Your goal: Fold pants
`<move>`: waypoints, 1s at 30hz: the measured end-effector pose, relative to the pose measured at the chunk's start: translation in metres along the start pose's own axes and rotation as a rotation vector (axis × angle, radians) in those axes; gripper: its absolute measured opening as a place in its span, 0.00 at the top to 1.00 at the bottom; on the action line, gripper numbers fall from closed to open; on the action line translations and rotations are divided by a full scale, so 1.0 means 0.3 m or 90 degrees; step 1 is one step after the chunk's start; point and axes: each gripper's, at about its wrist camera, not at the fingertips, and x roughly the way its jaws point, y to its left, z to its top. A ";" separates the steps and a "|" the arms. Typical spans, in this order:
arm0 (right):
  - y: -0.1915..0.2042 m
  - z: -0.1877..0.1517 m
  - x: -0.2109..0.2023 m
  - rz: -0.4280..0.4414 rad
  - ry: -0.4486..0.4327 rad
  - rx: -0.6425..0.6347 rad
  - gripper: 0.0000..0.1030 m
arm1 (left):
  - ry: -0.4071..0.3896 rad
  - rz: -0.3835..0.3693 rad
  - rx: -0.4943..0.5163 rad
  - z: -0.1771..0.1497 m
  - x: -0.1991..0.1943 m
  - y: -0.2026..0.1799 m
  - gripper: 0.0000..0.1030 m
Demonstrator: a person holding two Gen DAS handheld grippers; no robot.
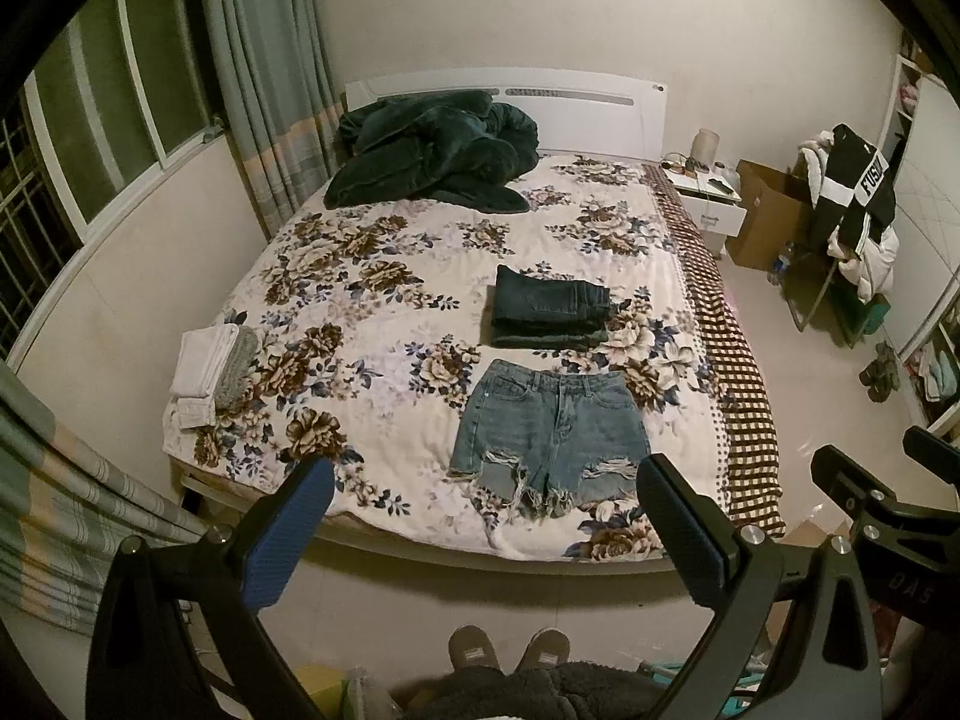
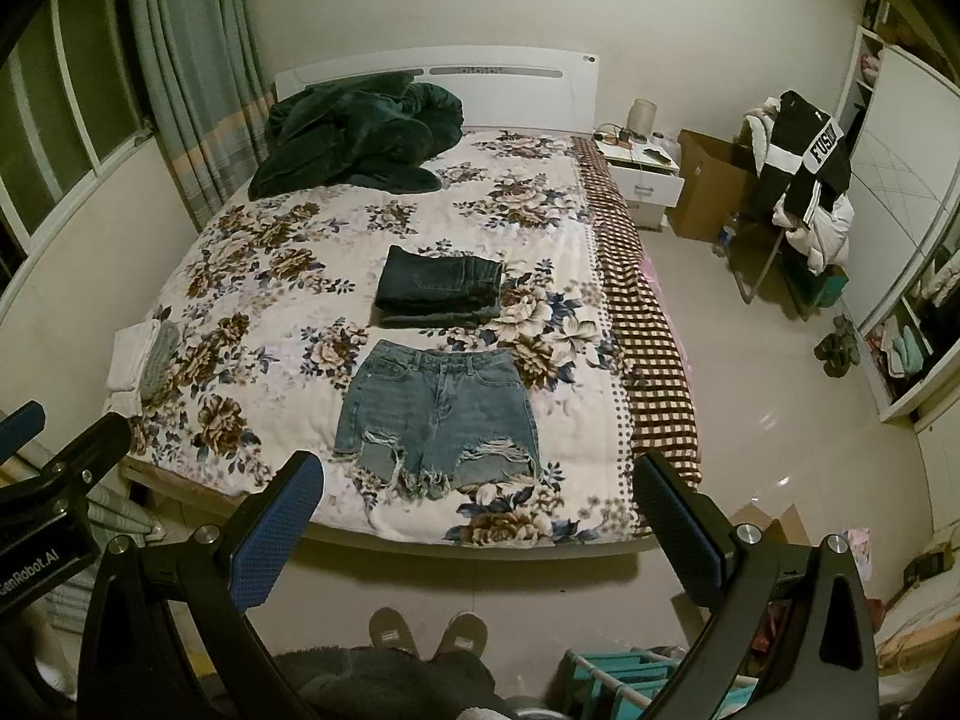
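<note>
Both claws wide open w/ nothing held: left gripper (image 1: 486, 516), right gripper (image 2: 474, 510). Ripped denim shorts (image 2: 441, 414) flat, frame center; folded dark jeans (image 2: 441, 288) just above.

Light blue, frayed: shorts (image 1: 549, 429). Dark indigo: folded jeans (image 1: 549, 306). White with brown and blue flowers: bedspread (image 1: 372, 324). Brown-and-cream check along the bed's side: blanket (image 1: 735, 372). Deep green: throw (image 1: 432, 150). White: headboard (image 1: 594, 114), nightstand (image 1: 711, 204). Grey-green with peach bands: curtain (image 1: 270, 78). Black frame, blue pads: left tool (image 1: 486, 534), right tool (image 2: 474, 531).
</note>
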 end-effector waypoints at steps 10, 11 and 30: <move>0.005 0.002 -0.007 0.000 -0.002 0.000 0.00 | -0.002 -0.001 -0.001 -0.002 -0.001 0.002 0.00; 0.001 0.000 -0.001 0.000 -0.001 0.000 0.00 | -0.002 -0.002 -0.001 -0.004 -0.001 0.003 0.00; 0.062 0.023 -0.044 -0.001 0.003 0.004 0.00 | 0.001 -0.006 0.004 0.052 -0.011 -0.013 0.00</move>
